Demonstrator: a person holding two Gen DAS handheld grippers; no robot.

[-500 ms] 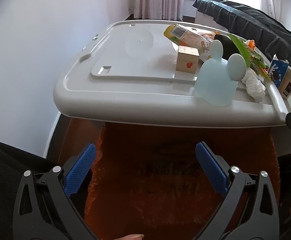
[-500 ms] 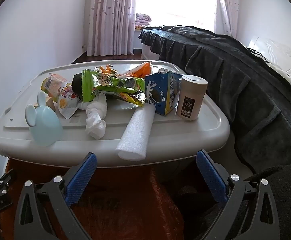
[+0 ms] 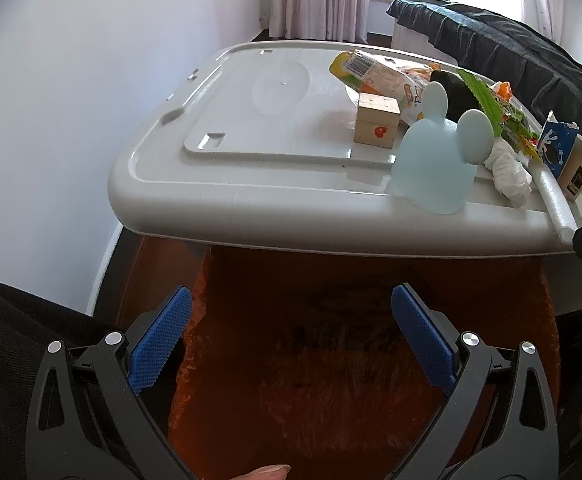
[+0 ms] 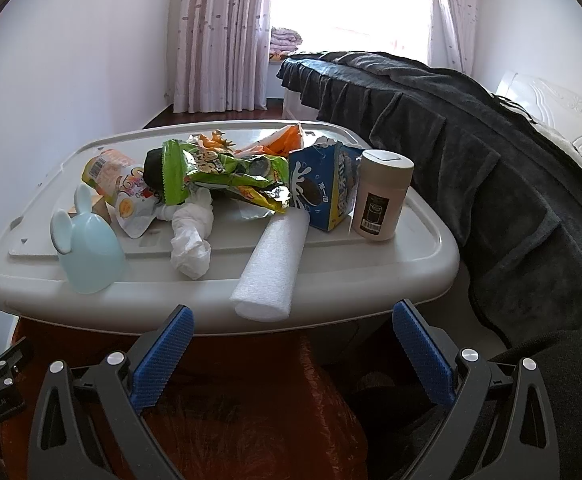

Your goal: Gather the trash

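1. Both tools hang low at the near edge of the grey lid (image 4: 431, 240) that serves as the worktop, above an orange bag (image 3: 331, 360) that lies open beneath that edge. Nothing is picked up, so I judge this the opening step, before the first grasp.
2. The left gripper (image 3: 291, 336) has its blue fingers (image 3: 161, 340) spread as wide as they go, with nothing between them; only the bag shows below.
3. The right gripper (image 4: 291, 352) is likewise fully spread and empty.
4. The trash lies on the right half of the worktop: a white foam roll (image 4: 271, 264) overhanging the near edge, a crumpled tissue (image 4: 191, 236) just left of it, a green snack wrapper (image 4: 211, 172) and an orange-yellow pouch (image 4: 111, 176) farther back, and a torn blue cookie box (image 4: 323, 188) beside a beige canister (image 4: 381, 196).
5. A pale blue eared cup (image 4: 87, 252) and a small wooden block (image 3: 376, 120) look like keepers, though that is a guess.
6. The foam roll seems the likeliest first pick for the right gripper: rise, straddle it across its width, close gently because foam crushes, then drop it in the bag.
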